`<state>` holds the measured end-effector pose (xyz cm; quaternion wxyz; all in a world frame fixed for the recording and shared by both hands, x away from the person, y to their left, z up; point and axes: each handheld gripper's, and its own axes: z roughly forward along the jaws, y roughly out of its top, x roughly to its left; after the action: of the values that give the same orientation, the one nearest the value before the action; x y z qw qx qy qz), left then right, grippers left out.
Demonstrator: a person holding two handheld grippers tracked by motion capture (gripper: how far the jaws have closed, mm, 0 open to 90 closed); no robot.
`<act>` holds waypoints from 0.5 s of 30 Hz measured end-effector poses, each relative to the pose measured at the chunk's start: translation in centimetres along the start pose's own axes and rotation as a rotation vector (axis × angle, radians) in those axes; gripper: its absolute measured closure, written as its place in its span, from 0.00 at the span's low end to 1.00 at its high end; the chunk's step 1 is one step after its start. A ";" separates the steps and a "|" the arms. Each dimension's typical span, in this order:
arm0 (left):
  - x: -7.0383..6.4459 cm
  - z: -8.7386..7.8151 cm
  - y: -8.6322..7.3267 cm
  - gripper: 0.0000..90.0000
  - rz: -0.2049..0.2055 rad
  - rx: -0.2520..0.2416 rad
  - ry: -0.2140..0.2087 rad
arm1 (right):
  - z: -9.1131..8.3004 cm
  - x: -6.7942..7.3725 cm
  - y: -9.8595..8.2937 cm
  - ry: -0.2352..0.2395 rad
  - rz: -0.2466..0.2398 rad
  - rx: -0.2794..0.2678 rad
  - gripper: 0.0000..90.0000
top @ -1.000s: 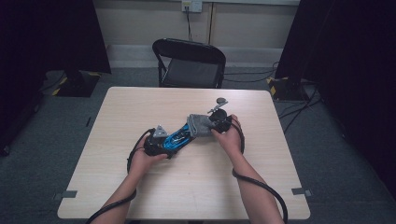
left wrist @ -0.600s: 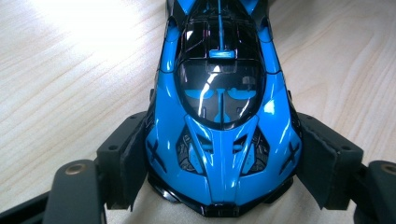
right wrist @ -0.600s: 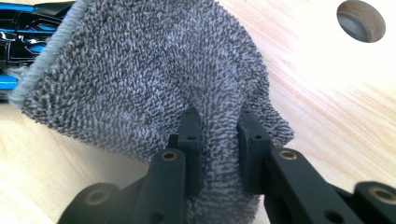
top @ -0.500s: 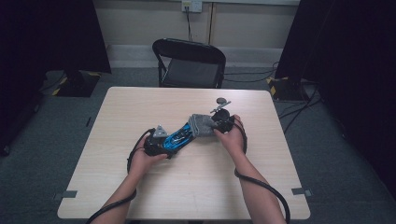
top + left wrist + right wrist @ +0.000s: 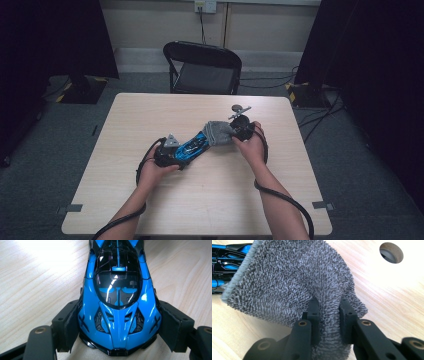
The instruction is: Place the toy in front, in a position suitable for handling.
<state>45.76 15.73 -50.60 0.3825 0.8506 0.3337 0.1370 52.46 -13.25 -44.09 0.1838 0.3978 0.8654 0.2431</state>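
In the centre of the high view, the blue toy car (image 5: 192, 146) is clamped at its nose by the left gripper (image 5: 172, 156), its long axis running up-right to the grey towel (image 5: 217, 132) pinched by the right gripper (image 5: 239, 131) over its rear.

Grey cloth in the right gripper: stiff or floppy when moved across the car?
Probably floppy: the grey cloth bunches into a fold between the right gripper pads. Its terry pile likely drags rather than slides over the blue toy car. It looks light.
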 end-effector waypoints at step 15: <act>0.0 0.0 0.0 0.28 0.000 0.000 0.000 | -0.7 -0.4 0.1 0.004 0.023 -0.020 0.83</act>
<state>45.76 15.73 -50.60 0.3824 0.8507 0.3336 0.1371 52.42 -13.66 -43.40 0.1830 0.4053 0.8588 0.2545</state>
